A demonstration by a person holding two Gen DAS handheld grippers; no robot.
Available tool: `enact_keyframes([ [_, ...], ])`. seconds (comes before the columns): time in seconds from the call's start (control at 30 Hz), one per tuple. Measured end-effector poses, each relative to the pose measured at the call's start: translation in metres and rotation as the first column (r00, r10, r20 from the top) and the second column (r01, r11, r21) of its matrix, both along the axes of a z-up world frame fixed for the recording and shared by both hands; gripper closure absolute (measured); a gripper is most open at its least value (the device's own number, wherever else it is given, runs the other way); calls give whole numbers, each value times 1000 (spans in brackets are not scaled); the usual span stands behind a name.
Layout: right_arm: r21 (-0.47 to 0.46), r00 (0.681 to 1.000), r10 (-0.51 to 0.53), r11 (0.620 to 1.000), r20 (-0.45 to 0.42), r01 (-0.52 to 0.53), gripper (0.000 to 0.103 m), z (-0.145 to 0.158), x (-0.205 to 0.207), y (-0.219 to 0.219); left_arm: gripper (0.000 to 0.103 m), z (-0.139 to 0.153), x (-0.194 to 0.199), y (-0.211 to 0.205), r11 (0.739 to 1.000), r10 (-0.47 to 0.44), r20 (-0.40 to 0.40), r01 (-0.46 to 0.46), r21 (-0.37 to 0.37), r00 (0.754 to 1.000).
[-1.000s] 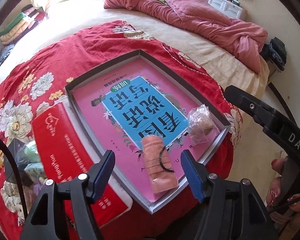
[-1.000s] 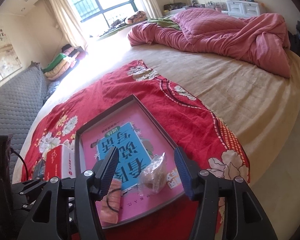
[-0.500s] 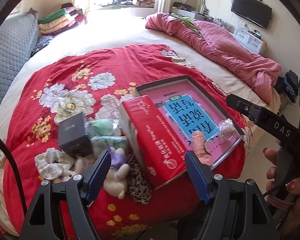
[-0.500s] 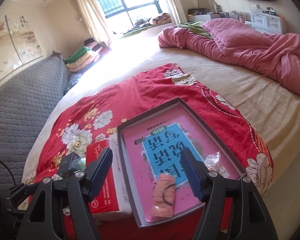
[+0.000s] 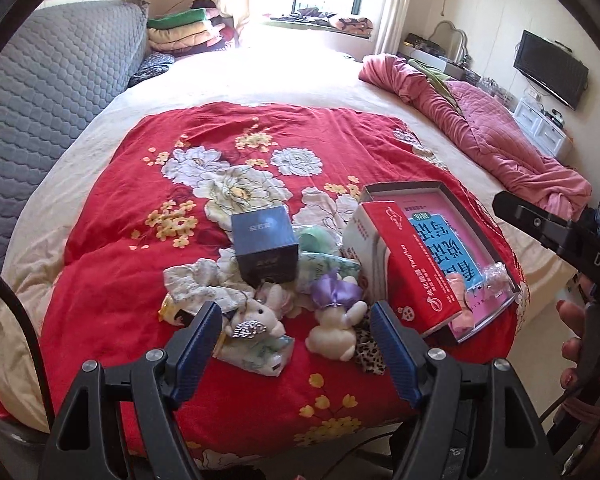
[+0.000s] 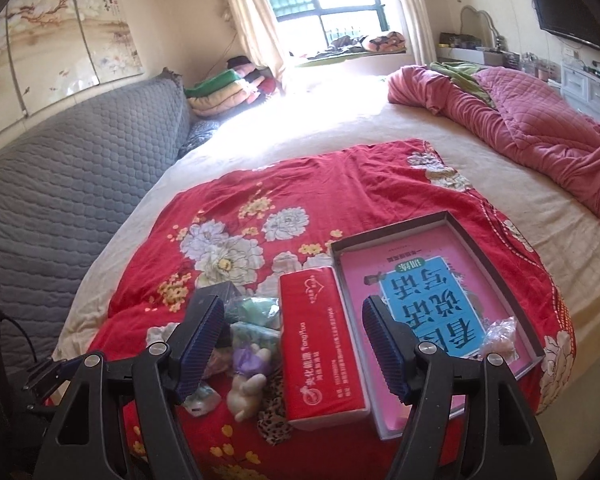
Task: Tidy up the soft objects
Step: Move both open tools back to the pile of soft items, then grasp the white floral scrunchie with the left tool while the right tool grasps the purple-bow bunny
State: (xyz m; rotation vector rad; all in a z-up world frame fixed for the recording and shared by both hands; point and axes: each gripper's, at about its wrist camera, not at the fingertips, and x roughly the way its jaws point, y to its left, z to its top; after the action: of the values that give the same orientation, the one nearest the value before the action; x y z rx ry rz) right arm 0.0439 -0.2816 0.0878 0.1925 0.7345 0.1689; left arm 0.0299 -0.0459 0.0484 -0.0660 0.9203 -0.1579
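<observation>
Soft pile: small white plush rabbit with a lilac satin bow (image 5: 334, 322), a second white plush with a silver sequin patch (image 5: 256, 320), a white floral fabric scrunchie (image 5: 198, 284), pale green wrapped packets (image 5: 320, 258) and a leopard-print fabric piece (image 5: 370, 350), heaped together just left of the red box.
Landmark: long red cardboard box with white print (image 5: 410, 264), lying on the red floral bedspread (image 5: 140, 248).
Dark box: navy square carton (image 5: 265, 244), behind the pile, left of the red box, touching the green packets.
Tray: shallow grey-rimmed cardboard tray with a pink and blue printed bottom (image 6: 476, 236), touching the red box on its right side.
Tray contents: rolled peach cloth (image 5: 458, 286) and a crinkled clear plastic bag holding something tan (image 6: 498, 336), both at the tray's near end, right of the red box.
Left tool (image 5: 296, 344): jaws spread, nothing between the blue pads, hovering above the two plush toys, left of the red box.
Right tool (image 6: 292, 348): jaws spread and empty, straddling the near half of the red box from above, not touching it.
Hand: fingers with red nails (image 5: 576, 344) on the right tool's handle, far right of the red box.
Surroundings: crumpled pink quilt (image 6: 540, 128) well beyond the tray; grey quilted headboard (image 6: 60, 184) far left of the red box.
</observation>
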Motion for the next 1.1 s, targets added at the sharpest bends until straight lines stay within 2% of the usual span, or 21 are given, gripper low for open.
enact_keyframes([
  [0.27,-29,999,43,999,29,-42,30,14,-9,20,27,6,-5,45,995,90,15,-89,-35,996],
  [0.53,-45,997,78,996,28,-77,30,15,-11,36,27,6,-5,94,978,198,7,-197,-64,980],
  [0.8,-81,989,149,985,-19,-150,30,-10,-11,68,27,-17,-5,127,961,260,-37,-262,-87,965],
  [1.1,-128,972,214,966,-93,-225,30,-48,-11,96,27,-50,0,137,954,278,-93,-286,-85,956],
])
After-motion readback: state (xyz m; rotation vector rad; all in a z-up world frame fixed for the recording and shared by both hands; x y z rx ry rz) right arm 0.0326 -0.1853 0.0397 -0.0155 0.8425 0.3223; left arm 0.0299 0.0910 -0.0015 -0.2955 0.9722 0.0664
